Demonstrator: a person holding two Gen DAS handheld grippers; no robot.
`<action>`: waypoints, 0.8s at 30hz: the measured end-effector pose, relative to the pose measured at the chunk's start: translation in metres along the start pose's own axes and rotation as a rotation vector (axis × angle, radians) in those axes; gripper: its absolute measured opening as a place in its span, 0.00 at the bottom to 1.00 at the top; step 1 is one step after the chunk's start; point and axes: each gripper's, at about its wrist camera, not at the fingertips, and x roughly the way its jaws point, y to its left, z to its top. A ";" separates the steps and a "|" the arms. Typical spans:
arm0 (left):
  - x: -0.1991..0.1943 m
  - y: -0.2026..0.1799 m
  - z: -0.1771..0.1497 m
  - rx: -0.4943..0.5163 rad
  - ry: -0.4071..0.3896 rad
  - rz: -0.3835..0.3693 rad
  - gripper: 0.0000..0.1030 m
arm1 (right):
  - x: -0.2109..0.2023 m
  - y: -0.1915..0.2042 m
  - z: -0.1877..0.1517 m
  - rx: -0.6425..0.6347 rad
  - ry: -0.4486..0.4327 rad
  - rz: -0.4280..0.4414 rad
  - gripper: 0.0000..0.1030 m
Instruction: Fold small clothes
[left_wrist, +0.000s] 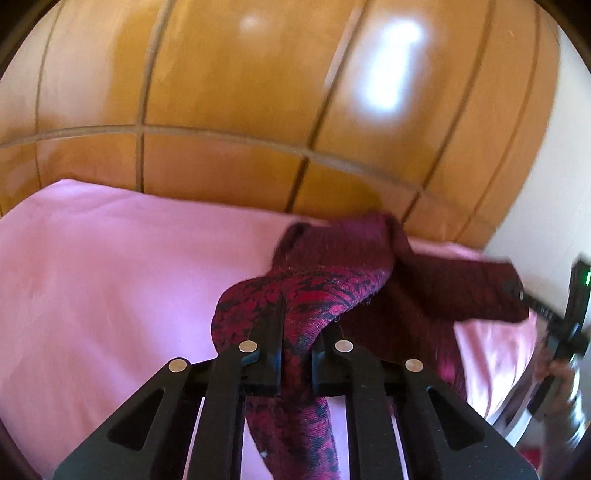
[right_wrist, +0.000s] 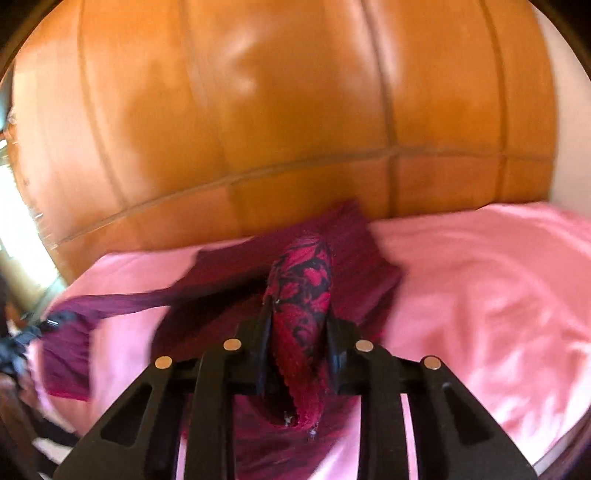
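Your left gripper (left_wrist: 295, 325) is clamped on the dark red patterned garment (left_wrist: 325, 295), and your right gripper (right_wrist: 297, 321) is pinching another bunch of it. The cloth hangs between both tools, just above the pink sheet (left_wrist: 110, 266).

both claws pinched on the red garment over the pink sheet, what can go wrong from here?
1. The left claw holds a bunched twist of the garment, not a flat edge; the fold may come out crooked.
2. The right claw grips a thick roll of fabric; layers could slip out unevenly.
3. A loose dark flap trails to the side over the pink sheet and may tuck under.
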 end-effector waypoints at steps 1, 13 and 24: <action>0.000 0.005 0.010 -0.013 -0.006 0.004 0.09 | -0.002 -0.011 0.006 0.001 -0.014 -0.032 0.21; 0.088 0.116 0.142 -0.165 0.050 0.402 0.09 | 0.041 -0.207 0.091 0.132 -0.051 -0.608 0.21; 0.098 0.157 0.111 -0.253 0.059 0.498 0.46 | 0.072 -0.257 0.071 0.206 0.064 -0.659 0.65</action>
